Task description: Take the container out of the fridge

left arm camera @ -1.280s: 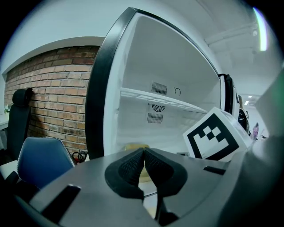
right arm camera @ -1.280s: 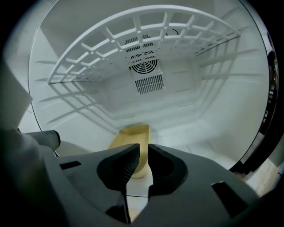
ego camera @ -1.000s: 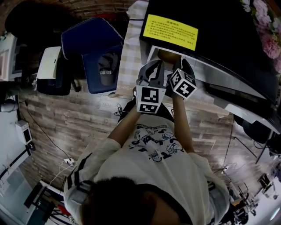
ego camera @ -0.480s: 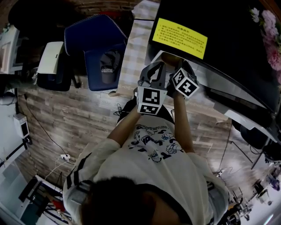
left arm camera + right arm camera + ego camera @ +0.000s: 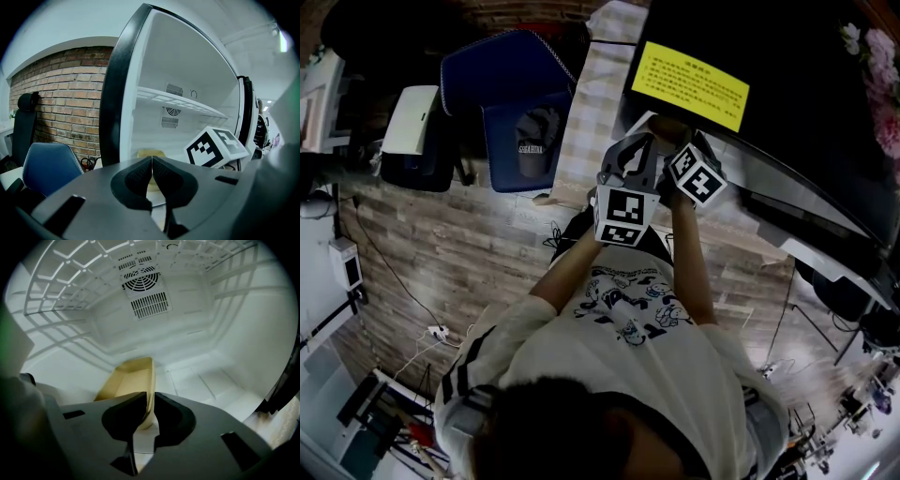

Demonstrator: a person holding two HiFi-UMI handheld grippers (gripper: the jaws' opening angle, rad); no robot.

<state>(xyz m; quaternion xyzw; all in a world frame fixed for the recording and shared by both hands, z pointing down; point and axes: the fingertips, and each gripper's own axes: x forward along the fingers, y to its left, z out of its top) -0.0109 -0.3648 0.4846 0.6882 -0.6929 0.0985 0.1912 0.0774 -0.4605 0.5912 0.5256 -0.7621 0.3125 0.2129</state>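
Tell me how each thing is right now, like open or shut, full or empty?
fridge, door open.
container, inside the fridge, looks empty, its rim pinched.
right tool, shut on the container's rim.
left tool, shut, holding nothing.

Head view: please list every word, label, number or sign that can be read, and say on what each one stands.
No text can be read with certainty.
yellow label, on the black top of the fridge: lines of dark print, too small to read.
white lettering, at the seat of the blue chair: blurred, unreadable.
T-shirt print: cartoon figures, no legible words.
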